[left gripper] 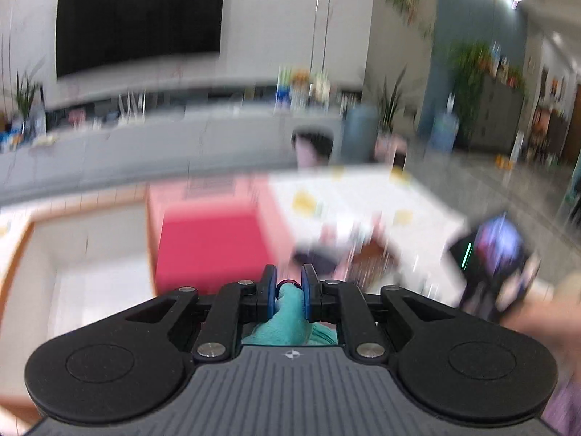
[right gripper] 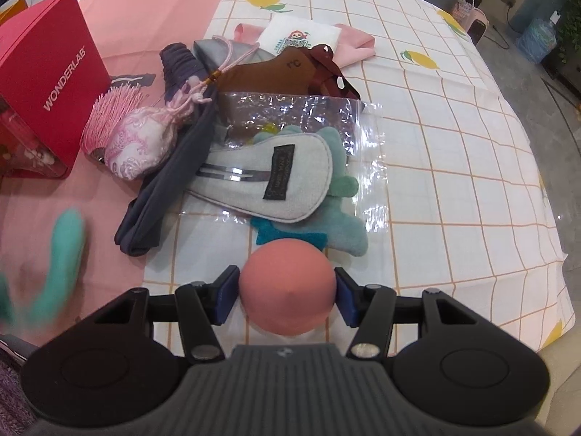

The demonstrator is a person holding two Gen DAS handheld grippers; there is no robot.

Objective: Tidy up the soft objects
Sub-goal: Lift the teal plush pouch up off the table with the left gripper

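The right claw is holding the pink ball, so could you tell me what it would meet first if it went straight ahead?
Probably the teal felt toy, lying just beyond the pink ball that the right claw holds; depth is uncertain.

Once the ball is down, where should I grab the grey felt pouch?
Probably the rounded end of the grey pouch: it lies on top of the pile, flat and thin, its right edge lifted over the teal toy. Come from the right, low, one finger slipping under that edge, clear of the metal clip.

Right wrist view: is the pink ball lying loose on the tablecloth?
No, the pink ball sits clamped between the two blue pads of the right claw, above the checked tablecloth.
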